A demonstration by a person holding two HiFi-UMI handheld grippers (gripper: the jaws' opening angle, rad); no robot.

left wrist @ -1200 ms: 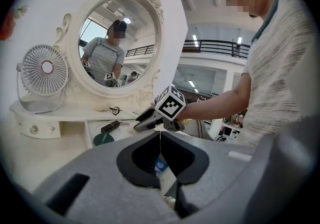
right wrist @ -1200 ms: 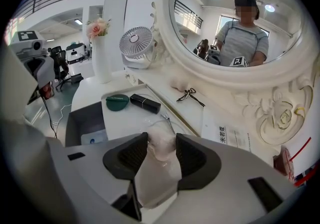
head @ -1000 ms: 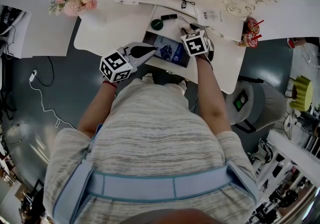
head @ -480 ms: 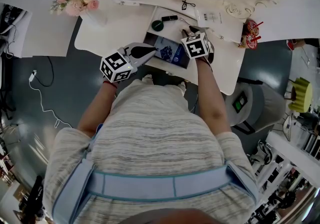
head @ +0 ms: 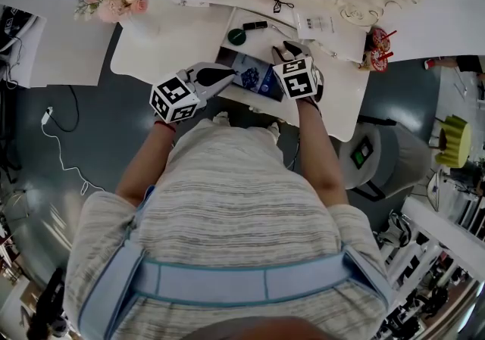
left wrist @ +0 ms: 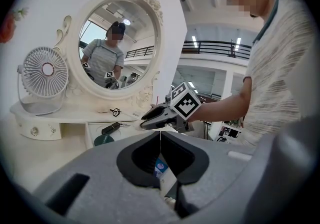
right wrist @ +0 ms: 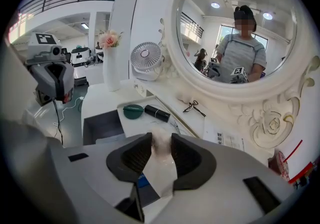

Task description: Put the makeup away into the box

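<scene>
The pale thing (right wrist: 161, 144) pinched in the right tongs (right wrist: 160, 141), whose jaws have just been closing, is too blurred to identify; in the head view those tongs cover it.

The right gripper (head: 287, 47) is drawing back toward the near side, its jaws having just been closing on a pale fluffy puff (right wrist: 161, 144).

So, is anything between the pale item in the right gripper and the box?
Nothing visible. The right gripper has just closed on the pale item, and the open box lies right beside it. The left gripper points at the box's left edge, beside the path.
</scene>
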